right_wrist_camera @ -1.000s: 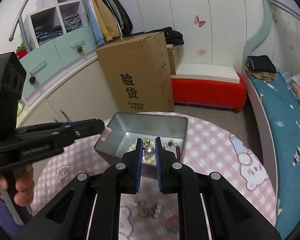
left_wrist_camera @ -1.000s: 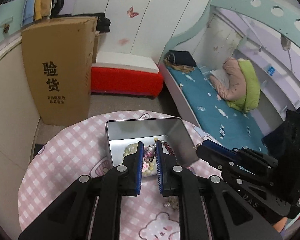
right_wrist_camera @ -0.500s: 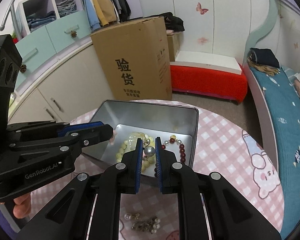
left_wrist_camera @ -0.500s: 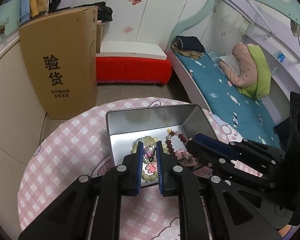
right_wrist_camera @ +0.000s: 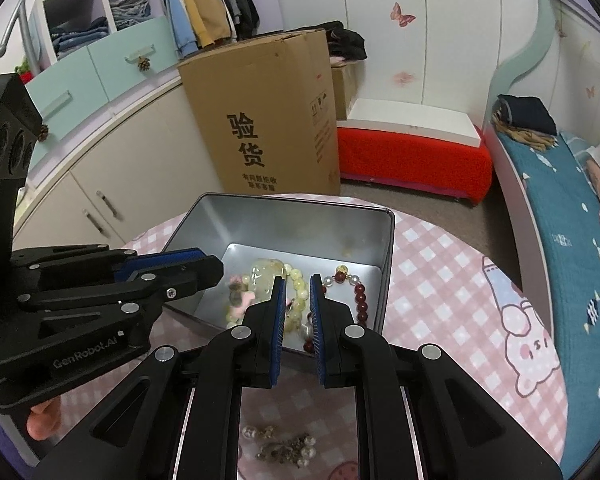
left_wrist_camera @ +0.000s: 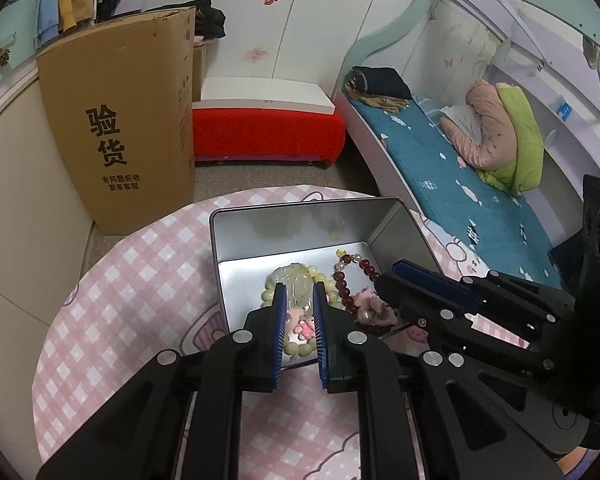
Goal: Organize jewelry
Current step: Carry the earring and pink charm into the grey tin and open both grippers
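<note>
A silver metal tin (left_wrist_camera: pixel 292 232) (right_wrist_camera: pixel 288 224) stands on the pink checked table. Inside lie a pale yellow-green bead bracelet with a jade pendant (left_wrist_camera: pixel 296 280) (right_wrist_camera: pixel 266 276), a dark red bead bracelet (left_wrist_camera: pixel 356 272) (right_wrist_camera: pixel 358 296) and a small pink charm piece (left_wrist_camera: pixel 306 326) (right_wrist_camera: pixel 240 300). My left gripper (left_wrist_camera: pixel 299 292) hovers over the tin's near side, jaws slightly apart with nothing between them. My right gripper (right_wrist_camera: pixel 297 284) hovers over the tin too, jaws slightly apart and empty. Each gripper shows in the other's view, the right (left_wrist_camera: pixel 420 280) and the left (right_wrist_camera: pixel 196 268).
Loose pearl and metal jewelry (right_wrist_camera: pixel 284 446) lies on the tablecloth (left_wrist_camera: pixel 140 280) under my right gripper. A tall cardboard box (left_wrist_camera: pixel 124 132) stands on the floor behind the table. A red bench (left_wrist_camera: pixel 268 136) and a bed (left_wrist_camera: pixel 460 184) are further back.
Both grippers moved forward over the tin. The left let go of a pink charm piece and the right let go of a pearl piece; both pairs of jaws are now wider and empty.
</note>
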`<state>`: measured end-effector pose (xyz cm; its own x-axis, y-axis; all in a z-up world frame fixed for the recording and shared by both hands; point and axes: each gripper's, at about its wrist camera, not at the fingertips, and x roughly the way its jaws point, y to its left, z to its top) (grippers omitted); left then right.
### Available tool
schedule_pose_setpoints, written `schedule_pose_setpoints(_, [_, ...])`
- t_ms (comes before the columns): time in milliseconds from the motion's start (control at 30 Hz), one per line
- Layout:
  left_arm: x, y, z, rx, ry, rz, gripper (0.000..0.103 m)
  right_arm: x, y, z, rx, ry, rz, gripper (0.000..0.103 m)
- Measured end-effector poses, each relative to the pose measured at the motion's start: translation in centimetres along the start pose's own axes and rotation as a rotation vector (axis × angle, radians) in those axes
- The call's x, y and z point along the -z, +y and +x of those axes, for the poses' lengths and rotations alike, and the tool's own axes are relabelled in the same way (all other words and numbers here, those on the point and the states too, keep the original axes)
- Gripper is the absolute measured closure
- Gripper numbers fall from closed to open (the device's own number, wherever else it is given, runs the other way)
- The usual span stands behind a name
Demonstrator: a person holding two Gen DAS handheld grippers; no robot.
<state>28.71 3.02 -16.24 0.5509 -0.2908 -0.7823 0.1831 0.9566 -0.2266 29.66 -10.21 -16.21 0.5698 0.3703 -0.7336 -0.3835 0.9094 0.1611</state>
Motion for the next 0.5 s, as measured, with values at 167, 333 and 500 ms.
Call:
schedule_pose_setpoints(167, [0.1,0.2,-0.7,-0.005,-0.020,-0.001,0.076,0.1,-0.1,-0.4,0.002,-0.006,0.001,0.090])
schedule_pose_setpoints(333, [0.1,0.2,-1.7,0.015,-0.032,-0.017,0.069,0.1,-0.3,-1.3,0.008,-0.025,0.007,0.088])
schedule_pose_setpoints(500, [0.2,0.1,-3.3,0.014,-0.078,-0.032,0.053,0.2,-0.3,-2.8,0.032,-0.049,0.019,0.054])
